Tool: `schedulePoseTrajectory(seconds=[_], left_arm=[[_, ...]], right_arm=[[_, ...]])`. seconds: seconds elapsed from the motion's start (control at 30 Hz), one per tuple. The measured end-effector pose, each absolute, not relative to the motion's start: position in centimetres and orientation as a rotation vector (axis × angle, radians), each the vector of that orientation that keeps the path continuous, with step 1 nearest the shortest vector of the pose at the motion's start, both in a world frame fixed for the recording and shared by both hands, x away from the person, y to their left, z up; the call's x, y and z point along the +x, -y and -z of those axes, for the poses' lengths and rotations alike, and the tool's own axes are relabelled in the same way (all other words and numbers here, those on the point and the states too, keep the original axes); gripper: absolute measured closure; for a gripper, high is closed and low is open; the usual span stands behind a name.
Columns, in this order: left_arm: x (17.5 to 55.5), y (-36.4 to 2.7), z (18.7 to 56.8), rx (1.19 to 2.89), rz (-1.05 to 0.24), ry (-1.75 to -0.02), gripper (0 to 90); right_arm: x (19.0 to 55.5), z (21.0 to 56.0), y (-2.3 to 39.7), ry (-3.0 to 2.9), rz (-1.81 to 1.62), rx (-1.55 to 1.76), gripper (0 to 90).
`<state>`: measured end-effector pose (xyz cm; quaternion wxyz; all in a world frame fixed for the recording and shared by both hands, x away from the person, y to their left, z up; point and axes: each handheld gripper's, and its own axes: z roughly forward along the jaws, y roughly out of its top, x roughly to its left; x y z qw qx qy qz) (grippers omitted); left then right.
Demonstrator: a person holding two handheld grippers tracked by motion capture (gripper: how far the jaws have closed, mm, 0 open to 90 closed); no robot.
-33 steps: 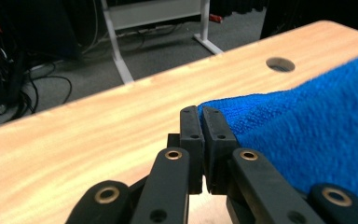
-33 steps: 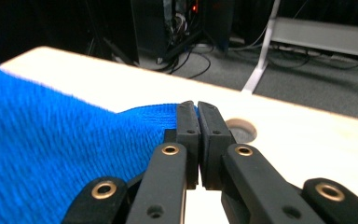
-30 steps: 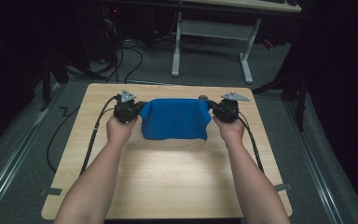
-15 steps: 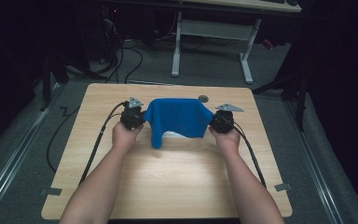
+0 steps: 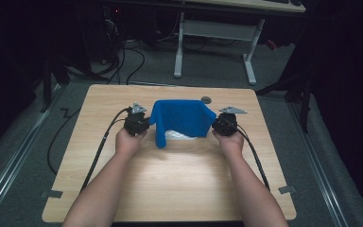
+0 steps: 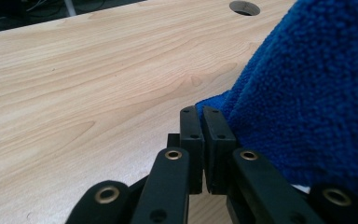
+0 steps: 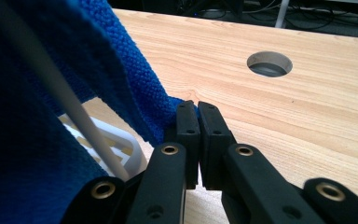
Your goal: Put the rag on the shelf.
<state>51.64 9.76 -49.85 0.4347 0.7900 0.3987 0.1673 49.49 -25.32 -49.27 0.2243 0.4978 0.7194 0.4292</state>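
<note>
A blue towel point(image 5: 179, 119) hangs stretched between my two grippers above the wooden table point(image 5: 170, 189). My left gripper point(image 5: 144, 122) is shut on the towel's left corner, and the left gripper view shows the blue towel point(image 6: 307, 93) pinched at the tips of the left gripper point(image 6: 203, 112). On the other side, my right gripper point(image 5: 217, 124) is shut on the right corner; in the right gripper view the blue towel point(image 7: 37, 93) drapes away from the right gripper point(image 7: 193, 106). Under the lifted cloth lies a white object point(image 5: 177, 135), also seen as a white object point(image 7: 107, 140) with ribs and a rod, partly hidden.
A round cable hole point(image 5: 206, 100) is in the table near its far edge, shown as a cable hole point(image 7: 269, 63) beyond the right jaws. Each gripper's cable point(image 5: 99, 146) trails back along the table. A white desk frame point(image 5: 217, 42) stands on the floor beyond.
Both grippers have drawn toward me and risen, lifting the towel's far edge up off the table. The cloth, flat a second ago, now stands as a hanging sheet and a white object shows beneath.
</note>
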Motion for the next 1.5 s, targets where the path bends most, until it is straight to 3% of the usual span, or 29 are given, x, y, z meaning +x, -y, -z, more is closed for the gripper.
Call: schedulePoseTrajectory(seconds=[0.47, 0.63, 0.73, 1.13, 1.5], left_arm=[[51.3, -10.1, 50.1, 1.947, -0.388, -1.005, 87.3], [51.5, -10.1, 50.3, 1.940, -0.375, -1.022, 86.1], [51.5, -10.2, 50.2, 1.934, -0.403, -1.044, 76.0], [51.0, -11.4, 49.3, 1.893, -0.506, -1.067, 59.9], [50.4, -12.4, 48.0, 1.891, -0.567, -1.057, 55.0]], right_arm=[[50.0, 50.6, 25.2, -2.003, -1.147, 1.414, 87.2], [49.9, 50.3, 25.5, -1.998, -1.147, 1.430, 76.3], [49.7, 50.3, 25.8, -1.992, -1.151, 1.437, 73.4], [49.1, 48.9, 26.2, -1.960, -1.147, 1.402, 68.4], [48.6, 47.3, 27.1, -1.923, -1.155, 1.384, 63.4]])
